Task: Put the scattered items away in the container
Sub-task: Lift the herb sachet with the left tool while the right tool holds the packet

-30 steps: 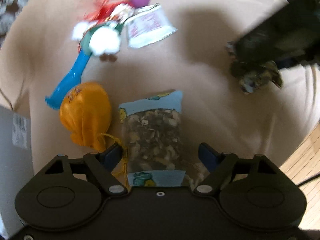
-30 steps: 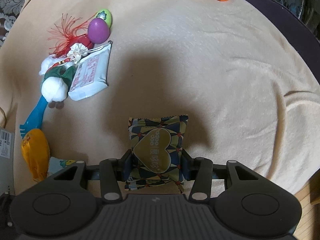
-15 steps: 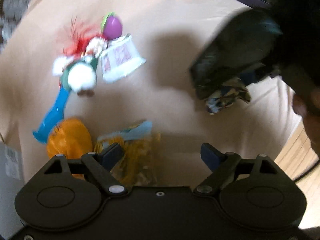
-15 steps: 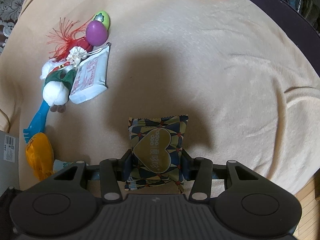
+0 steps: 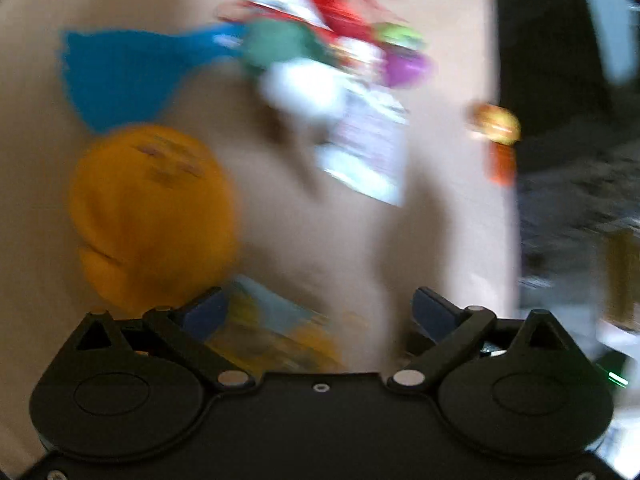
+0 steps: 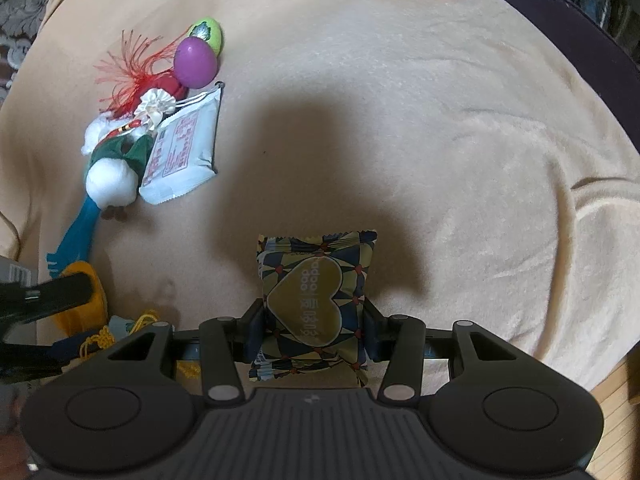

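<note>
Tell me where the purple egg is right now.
In the right wrist view the purple egg lies on the beige blanket at upper left, touching the green egg behind it, just above the white packet.

Home setting: beige fleece blanket spread over a dark cushion, wood floor at bottom-right corner, toys and snack packets scattered.

Beige fleece blanket covers surface; wood floor at lower right.

Harlequin navy-and-gold packet with gold heart, purple egg, beige blanket
</note>
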The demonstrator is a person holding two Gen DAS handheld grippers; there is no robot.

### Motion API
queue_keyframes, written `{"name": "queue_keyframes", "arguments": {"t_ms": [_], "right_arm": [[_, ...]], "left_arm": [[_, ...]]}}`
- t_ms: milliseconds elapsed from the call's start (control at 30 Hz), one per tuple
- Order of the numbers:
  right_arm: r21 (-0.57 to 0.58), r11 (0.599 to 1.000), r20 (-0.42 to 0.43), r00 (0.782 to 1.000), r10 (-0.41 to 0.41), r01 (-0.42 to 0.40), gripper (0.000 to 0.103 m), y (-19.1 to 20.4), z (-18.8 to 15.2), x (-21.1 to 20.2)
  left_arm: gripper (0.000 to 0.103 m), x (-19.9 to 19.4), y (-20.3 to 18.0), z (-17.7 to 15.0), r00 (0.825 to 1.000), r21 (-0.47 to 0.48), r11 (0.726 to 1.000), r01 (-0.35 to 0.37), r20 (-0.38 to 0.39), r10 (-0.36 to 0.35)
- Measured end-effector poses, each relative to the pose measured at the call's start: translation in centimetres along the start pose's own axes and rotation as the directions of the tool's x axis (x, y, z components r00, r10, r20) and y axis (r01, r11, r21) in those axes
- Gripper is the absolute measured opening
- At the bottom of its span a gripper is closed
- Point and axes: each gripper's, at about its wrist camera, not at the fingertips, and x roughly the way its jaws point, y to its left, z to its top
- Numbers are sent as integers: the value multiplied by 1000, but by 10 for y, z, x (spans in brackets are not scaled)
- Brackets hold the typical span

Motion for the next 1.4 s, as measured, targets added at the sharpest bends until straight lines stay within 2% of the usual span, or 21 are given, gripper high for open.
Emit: {"name": "queue_keyframes", "arguments": {"t_ms": [133, 200, 233, 267, 333, 367, 400, 500, 567, 667, 700, 733, 800, 867, 967, 1100, 1200, 1300, 1400], "right_arm": [[15, 1000, -4, 1000, 20, -19, 49, -5, 1, 0], [16, 1000, -6, 1000, 24, -23, 49, -5, 2, 0], [17, 1000, -7, 1000, 25, -25, 49, -6, 2, 0], [18, 999, -8, 1000, 27, -27, 49, -6, 3, 1], [22, 999, -10, 999, 31, -30, 49, -7, 3, 1], [20, 999, -10, 999, 31, -31, 49, -7, 3, 1], [20, 999, -9, 999, 33, -33, 49, -7, 3, 1], [22, 999, -5, 999, 43, -42, 49, -9, 3, 0], [25, 999, -4, 999, 47, -47, 49, -9, 2, 0], [21, 999, -2, 999, 46, -46, 49, -8, 2, 0], [13, 999, -1, 999, 42, -42, 49, -7, 1, 0], [7, 999, 0, 999, 37, -37, 49, -6, 1, 0], [-7, 1000, 2, 1000, 24, -24, 49, -3, 0, 1], [-22, 1000, 4, 1000, 10, -10, 49, 0, 0, 1], [-30, 1000, 7, 1000, 1, -1, 49, 2, -1, 1], [-6, 1000, 2, 1000, 20, -20, 49, -3, 0, 0], [26, 999, -1, 999, 35, -35, 49, -7, 2, 0], [23, 999, 2, 1000, 30, -30, 49, -5, 1, 0], [-6, 1000, 8, 1000, 6, -6, 49, 0, -1, 0]], "left_arm": [[90, 0, 17, 15, 996, -85, 994, -68, 53, 73], [89, -1, 21, 21, 983, -100, 985, -141, 99, 151], [88, -2, 21, 25, 969, -99, 975, -198, 133, 211], [88, -5, 20, 27, 941, -94, 957, -275, 175, 288], [87, -6, 15, 30, 857, -78, 894, -442, 258, 446], [84, -8, 12, 30, 841, -73, 882, -465, 274, 467], [83, -11, 9, 28, 844, -70, 888, -455, 285, 455], [84, -31, -7, 15, 876, -27, 933, -358, 335, 346], [86, -47, -21, 3, 885, 29, 951, -307, 377, 274], [94, -70, -35, -13, 894, 127, 959, -253, 410, 181], [95, -75, -36, -16, 906, 160, 959, -236, 394, 157], [95, -75, -38, -19, 925, 195, 957, -216, 355, 136], [95, -68, -42, -26, 963, 251, 952, -173, 245, 110], [95, -59, -46, -37, 978, 295, 940, -170, 166, 125], [95, -43, -59, -59, 977, 353, 911, -211, 98, 189], [95, -18, -66, -76, 972, 407, 887, -219, 13, 234], [95, -7, -65, -82, 958, 431, 863, -264, 17, 285], [94, 9, -61, -85, 947, 444, 852, -277, -23, 320], [92, 26, -64, -91, 926, 482, 816, -319, -26, 377]]}}
